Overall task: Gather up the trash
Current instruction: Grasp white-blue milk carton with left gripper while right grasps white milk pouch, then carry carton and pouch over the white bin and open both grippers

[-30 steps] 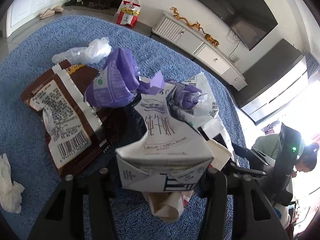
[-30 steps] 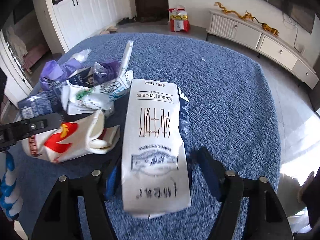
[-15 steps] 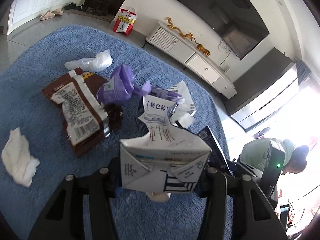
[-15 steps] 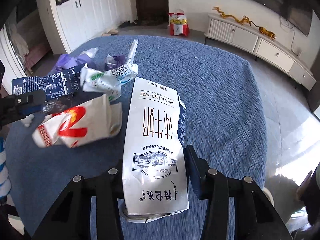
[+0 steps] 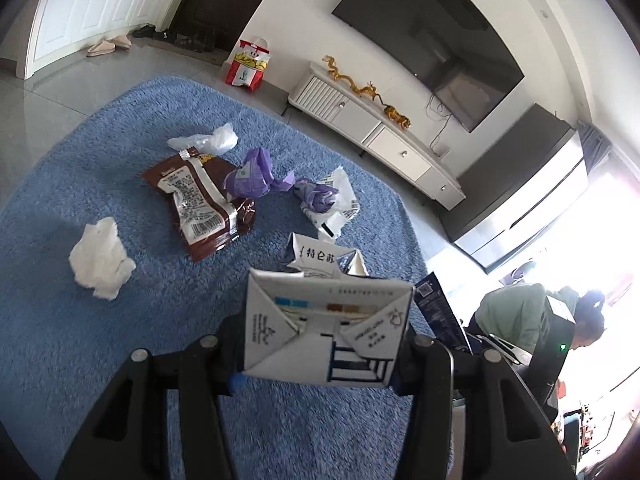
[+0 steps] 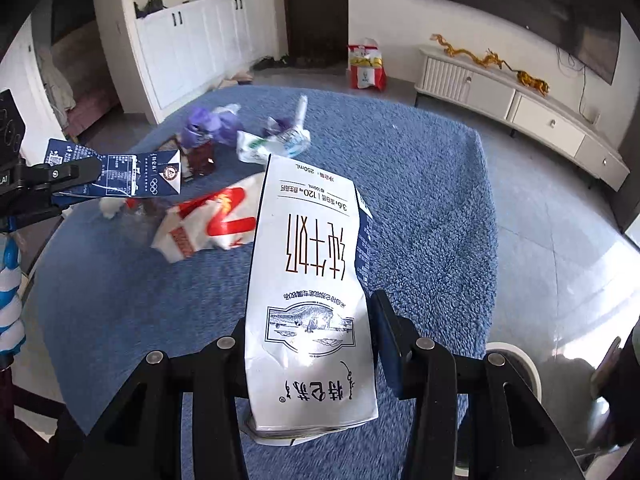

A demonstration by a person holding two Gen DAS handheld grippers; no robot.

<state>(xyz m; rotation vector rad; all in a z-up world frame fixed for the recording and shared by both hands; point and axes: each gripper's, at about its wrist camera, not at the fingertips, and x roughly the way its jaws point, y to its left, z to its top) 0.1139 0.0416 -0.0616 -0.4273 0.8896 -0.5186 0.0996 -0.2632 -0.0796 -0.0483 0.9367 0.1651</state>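
Each gripper clamps flattened white paperboard carton [image 5: 326,330]; shaggy blue rug [image 5: 60,340].

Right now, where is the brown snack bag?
In the left wrist view, the brown snack bag lies on the blue rug, between the white tissue and the purple wrapper.

A home living room: wall-mounted television [image 5: 432,44] at one o'clock above a white media cabinet [image 5: 372,136], blue rug [image 5: 80,340] underfoot.

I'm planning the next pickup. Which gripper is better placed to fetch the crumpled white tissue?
Neither is free: the left gripper and right gripper each clamp a milk carton. After dropping off, left: the white tissue lies nearer its side.
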